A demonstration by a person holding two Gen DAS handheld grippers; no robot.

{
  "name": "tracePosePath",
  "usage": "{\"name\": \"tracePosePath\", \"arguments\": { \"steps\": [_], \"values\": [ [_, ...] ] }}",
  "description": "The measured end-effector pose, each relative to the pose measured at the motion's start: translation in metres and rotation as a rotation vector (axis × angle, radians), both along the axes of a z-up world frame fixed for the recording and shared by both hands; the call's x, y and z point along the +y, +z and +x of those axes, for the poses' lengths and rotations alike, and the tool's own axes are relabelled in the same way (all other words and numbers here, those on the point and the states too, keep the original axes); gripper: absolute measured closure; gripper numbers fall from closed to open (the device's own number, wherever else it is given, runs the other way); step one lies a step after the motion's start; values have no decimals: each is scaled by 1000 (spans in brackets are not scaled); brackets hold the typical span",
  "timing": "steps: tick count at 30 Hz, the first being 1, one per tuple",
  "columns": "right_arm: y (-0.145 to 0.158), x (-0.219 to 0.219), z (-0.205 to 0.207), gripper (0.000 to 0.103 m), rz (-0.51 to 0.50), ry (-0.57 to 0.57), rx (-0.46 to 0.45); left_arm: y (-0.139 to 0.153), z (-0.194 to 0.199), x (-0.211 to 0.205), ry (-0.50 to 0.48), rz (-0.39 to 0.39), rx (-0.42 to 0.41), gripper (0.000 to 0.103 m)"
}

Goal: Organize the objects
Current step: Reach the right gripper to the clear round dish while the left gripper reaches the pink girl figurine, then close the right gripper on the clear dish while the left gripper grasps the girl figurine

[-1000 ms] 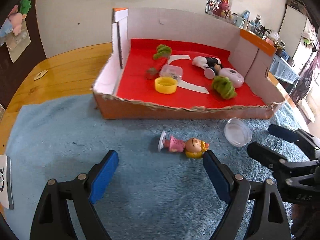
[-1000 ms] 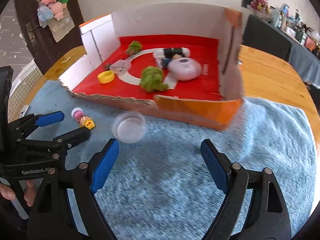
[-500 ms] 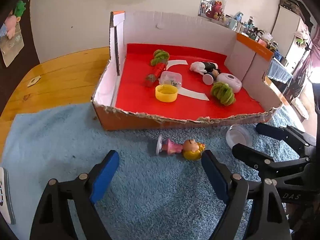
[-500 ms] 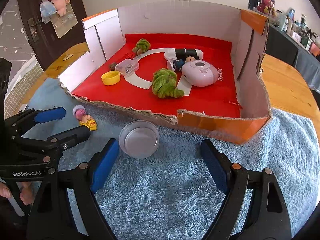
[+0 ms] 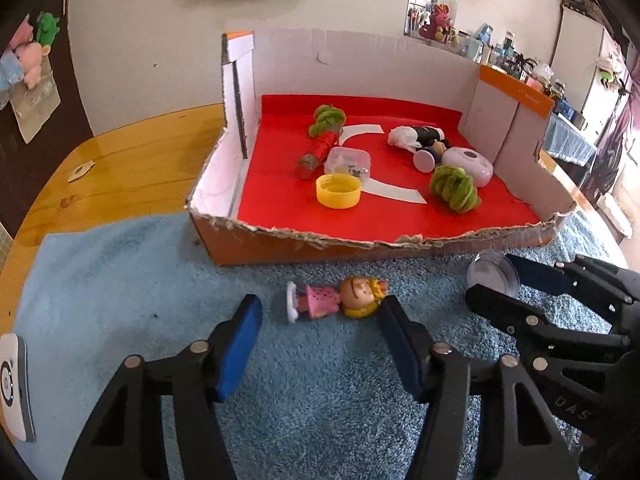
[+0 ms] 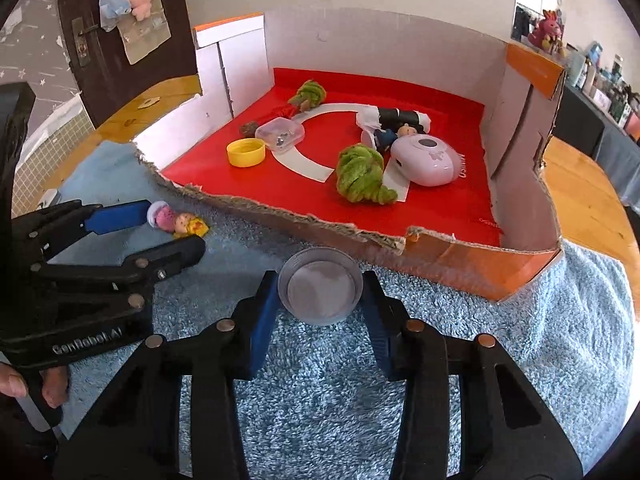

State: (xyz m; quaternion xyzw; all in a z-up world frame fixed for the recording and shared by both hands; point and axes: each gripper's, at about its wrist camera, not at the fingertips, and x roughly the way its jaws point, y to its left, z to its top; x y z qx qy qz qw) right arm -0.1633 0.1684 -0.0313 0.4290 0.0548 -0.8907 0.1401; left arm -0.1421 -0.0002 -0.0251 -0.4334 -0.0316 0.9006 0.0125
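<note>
A small doll in a pink dress (image 5: 336, 300) lies on the blue mat just in front of the cardboard box (image 5: 304, 246); it also shows in the right wrist view (image 6: 176, 220). My left gripper (image 5: 320, 312) is open, with its fingertips on either side of the doll. A clear round lid (image 6: 320, 286) lies on the mat by the box's front wall and also shows in the left wrist view (image 5: 492, 274). My right gripper (image 6: 320, 292) is open with its pads close on both sides of the lid.
The red-lined box holds a yellow cap (image 5: 338, 190), a clear small case (image 5: 348, 160), two green fuzzy toys (image 5: 454, 188), a pink device (image 5: 468, 162) and a figure. A white device (image 5: 14, 388) lies at the mat's left edge. The wooden table (image 5: 132, 168) extends behind.
Both grippers have moved forward toward the box. The left fingers now flank the doll and the right fingers now flank the clear lid, with their gaps narrower than before.
</note>
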Motion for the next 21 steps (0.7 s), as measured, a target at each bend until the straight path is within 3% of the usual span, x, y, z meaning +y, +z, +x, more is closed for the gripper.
{"name": "tracePosePath", "arguments": {
  "steps": [7, 21],
  "values": [
    [1, 0, 6, 64, -24, -3, 1, 2, 8, -4, 4, 41, 6, 55],
    [7, 1, 11, 64, -44, 4, 12, 6, 12, -10, -3, 114, 9, 55]
  ]
}}
